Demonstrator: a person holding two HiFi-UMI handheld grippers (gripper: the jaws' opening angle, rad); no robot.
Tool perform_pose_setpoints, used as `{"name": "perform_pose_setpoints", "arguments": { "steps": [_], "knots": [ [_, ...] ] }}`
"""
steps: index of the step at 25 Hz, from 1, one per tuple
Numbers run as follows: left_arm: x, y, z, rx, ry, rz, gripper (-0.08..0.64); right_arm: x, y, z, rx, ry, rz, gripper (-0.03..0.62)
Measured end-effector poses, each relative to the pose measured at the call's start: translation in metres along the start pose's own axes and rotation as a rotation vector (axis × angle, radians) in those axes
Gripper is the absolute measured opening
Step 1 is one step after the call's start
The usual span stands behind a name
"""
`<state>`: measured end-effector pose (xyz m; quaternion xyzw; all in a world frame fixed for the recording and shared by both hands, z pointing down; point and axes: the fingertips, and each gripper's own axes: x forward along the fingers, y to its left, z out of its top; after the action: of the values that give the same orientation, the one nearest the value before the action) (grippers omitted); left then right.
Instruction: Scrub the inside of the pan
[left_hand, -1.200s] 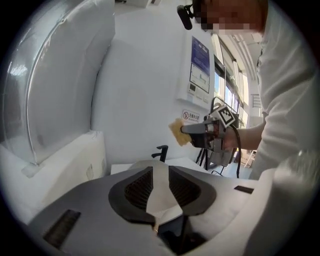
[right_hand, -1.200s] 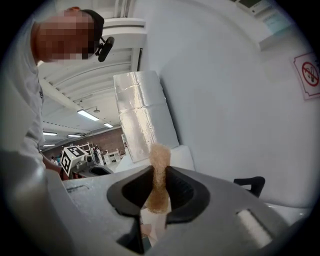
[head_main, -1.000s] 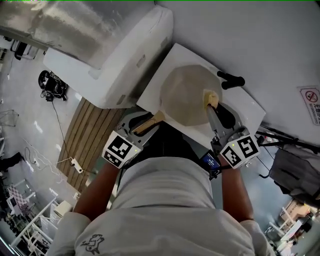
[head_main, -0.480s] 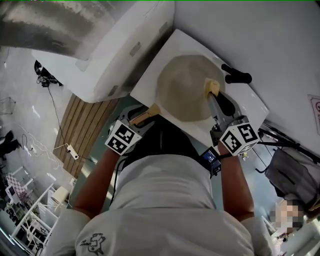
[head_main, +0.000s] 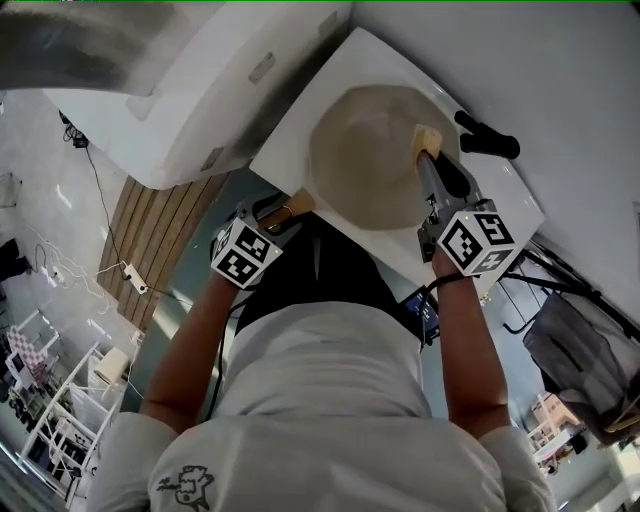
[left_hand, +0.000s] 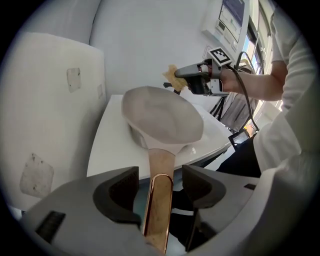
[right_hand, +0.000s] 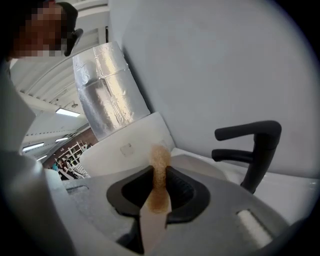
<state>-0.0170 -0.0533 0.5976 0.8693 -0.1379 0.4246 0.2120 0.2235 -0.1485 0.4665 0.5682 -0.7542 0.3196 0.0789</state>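
Note:
A beige pan (head_main: 372, 152) sits on the white sink top (head_main: 300, 140), its inside facing up. Its copper-toned handle (left_hand: 159, 200) runs between the two dark pads (left_hand: 120, 192) of my left gripper (left_hand: 160, 182), with a gap on each side; the jaws stand open. In the head view that left gripper (head_main: 275, 218) is at the pan's near-left edge. My right gripper (head_main: 432, 160) is shut on a tan sponge (head_main: 425, 138) and holds it over the pan's right rim. In the right gripper view the sponge (right_hand: 161, 160) stands upright between the pads of the right gripper (right_hand: 160, 175).
A black faucet (head_main: 488, 142) stands just right of the pan, close to the right gripper, and shows again as the faucet (right_hand: 255, 150) in the right gripper view. A large white appliance (head_main: 200, 110) borders the sink on the left, with a silver duct (right_hand: 107, 85) above it.
The left gripper's hold on the pan handle has loosened. The right gripper with the sponge has slid farther along the pan's right rim. The head camera has shifted.

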Motion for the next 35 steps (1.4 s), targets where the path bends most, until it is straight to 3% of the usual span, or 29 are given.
{"name": "perform_pose_setpoints", "arguments": {
  "steps": [5, 9, 19, 28, 35],
  "knots": [
    [0.011, 0.001, -0.012, 0.008, 0.037, -0.014, 0.257, 0.019, -0.021, -0.012, -0.006, 0.051, -0.047, 0.078],
    [0.015, 0.001, -0.018, 0.030, 0.052, -0.014, 0.164, 0.036, -0.039, -0.021, 0.007, 0.082, -0.101, 0.078],
    [0.014, -0.001, -0.018, 0.044, 0.075, -0.056, 0.158, 0.087, -0.071, -0.021, 0.050, 0.075, -0.202, 0.075],
    [0.014, -0.002, -0.021, 0.036, 0.076, -0.097, 0.155, 0.134, -0.045, -0.025, 0.021, 0.113, -0.126, 0.072],
    [0.012, -0.004, -0.021, 0.035, 0.070, -0.106, 0.155, 0.160, 0.006, -0.039, -0.058, 0.179, 0.029, 0.072]
  ]
}}
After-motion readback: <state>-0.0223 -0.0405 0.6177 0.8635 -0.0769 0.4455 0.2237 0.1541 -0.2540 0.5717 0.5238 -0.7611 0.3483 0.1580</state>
